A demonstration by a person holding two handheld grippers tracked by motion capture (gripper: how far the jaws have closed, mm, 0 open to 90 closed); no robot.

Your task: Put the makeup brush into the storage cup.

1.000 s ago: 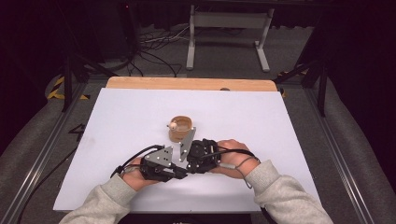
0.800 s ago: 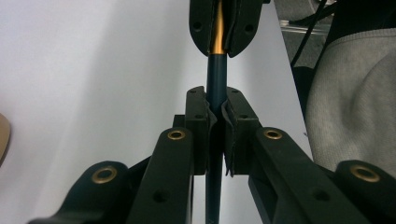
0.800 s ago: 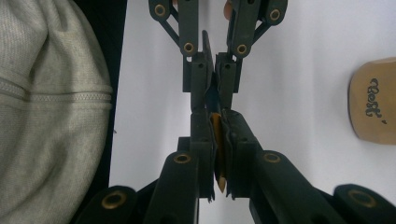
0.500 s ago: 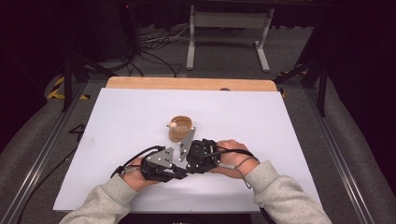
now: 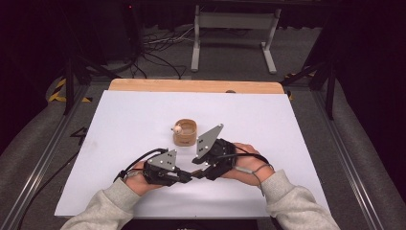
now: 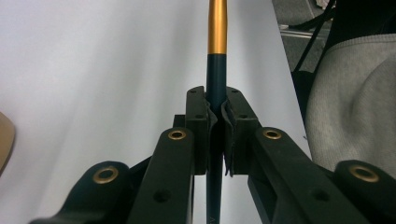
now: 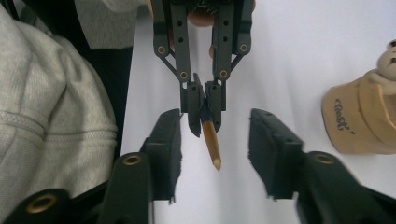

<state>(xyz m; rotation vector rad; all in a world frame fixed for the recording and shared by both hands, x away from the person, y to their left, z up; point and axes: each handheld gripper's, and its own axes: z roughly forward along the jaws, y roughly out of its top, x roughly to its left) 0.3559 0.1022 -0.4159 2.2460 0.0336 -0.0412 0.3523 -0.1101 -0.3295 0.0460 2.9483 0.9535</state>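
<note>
Dark studio floor with cables and a metal stand surrounds a wooden-edged table covered by a white sheet [image 5: 143, 120], and both of the person's grey-sleeved forearms come in over its near edge.

Near the middle of that sheet, the left gripper [image 7: 203, 114] has its jaws pressed together on a slim pen-like stick with a dark teal shaft and a gold-orange pointed end [image 7: 211, 140]. In the left gripper view the stick [image 6: 216, 56] runs straight out between the pads, teal where it is clamped and gold beyond. Its long axis therefore lies along the left gripper, pointing toward the right hand.

The right gripper [image 7: 215, 154] faces it head-on with its jaws spread wide, one on each side of the gold tip, touching nothing. The tip hangs between and slightly ahead of those open jaws, so I judge the coming move to be a hand-over: the right gripper needs to slide forward along the stick's axis and close on the gold part. From above, the two grippers meet nose to nose [image 5: 191, 175].

Beyond them, just past the right gripper, stands a small round tan wooden cup with a little pale figure on its rim [image 5: 185, 132]. Whether anything lies inside it I cannot tell.
</note>
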